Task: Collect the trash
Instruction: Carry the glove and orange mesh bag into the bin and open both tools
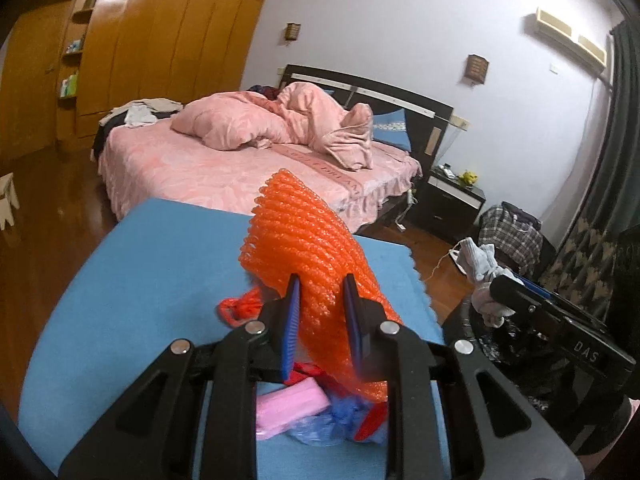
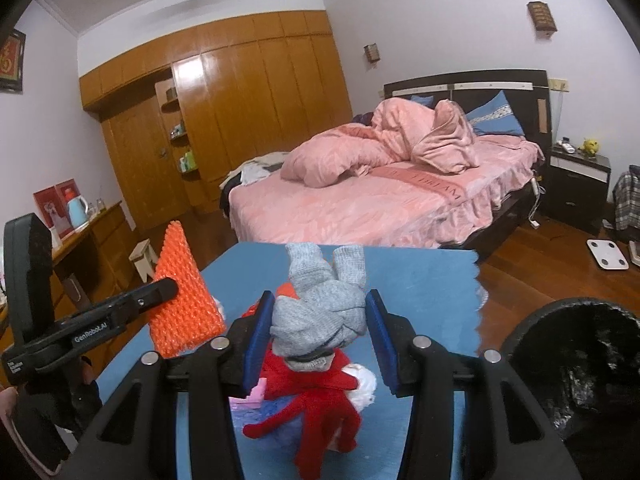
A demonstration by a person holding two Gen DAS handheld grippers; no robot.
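Left gripper is clamped on the orange foam mesh sleeve, raised above the blue-covered table. Right gripper grasps the knotted grey knit sock, with the remaining trash pile below near the table's front edge.

The orange foam net was a ribbed, faintly shiny plastic mesh. The grey glove was matt knitted cloth, and the red cloth beneath it looked soft and matt. The table carried a matt blue felt-like cover. Each claw was matt black plastic with ridged blue pads and shiny metal pins. The wardrobe was glossy varnished wood. The bin liner, poorly seen, seemed glossy black plastic.
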